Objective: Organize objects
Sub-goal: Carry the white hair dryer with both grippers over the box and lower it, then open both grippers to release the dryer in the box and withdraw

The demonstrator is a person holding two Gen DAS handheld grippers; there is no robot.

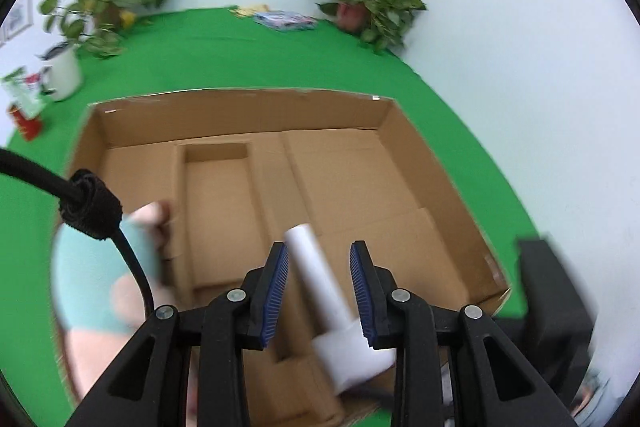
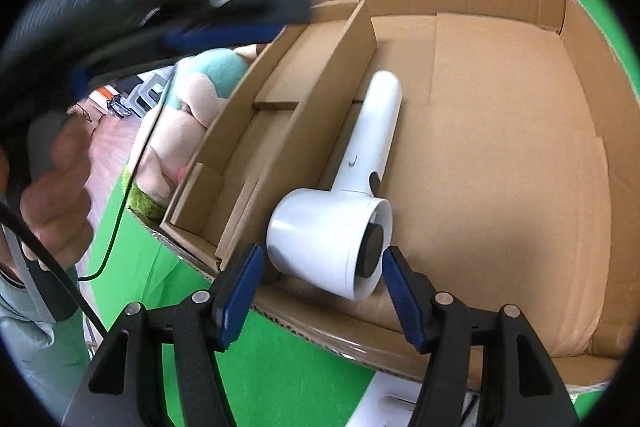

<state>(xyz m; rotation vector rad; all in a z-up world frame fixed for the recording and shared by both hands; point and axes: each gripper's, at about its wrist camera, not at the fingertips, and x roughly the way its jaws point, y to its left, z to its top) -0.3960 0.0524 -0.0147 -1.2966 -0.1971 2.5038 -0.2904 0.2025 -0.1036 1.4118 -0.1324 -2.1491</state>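
Green-clothed table (image 1: 280, 59): open brown cardboard box (image 2: 500, 147), white plastic hair dryer (image 2: 340, 227) lying inside at lower centre, beside the divider. My left tongs (image 1: 319, 283) and right tongs (image 2: 324, 281) both stand open, gripping nothing. Dryer stowed; plush toy (image 2: 188, 131) outside remains.

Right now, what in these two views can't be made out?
- Left wrist view: hair dryer smeared by motion blur; contact with the left gripper unclear.
- Right wrist view: plush toy mostly hidden behind the cardboard box wall.
- Right wrist view: white item cut off by the bottom edge.
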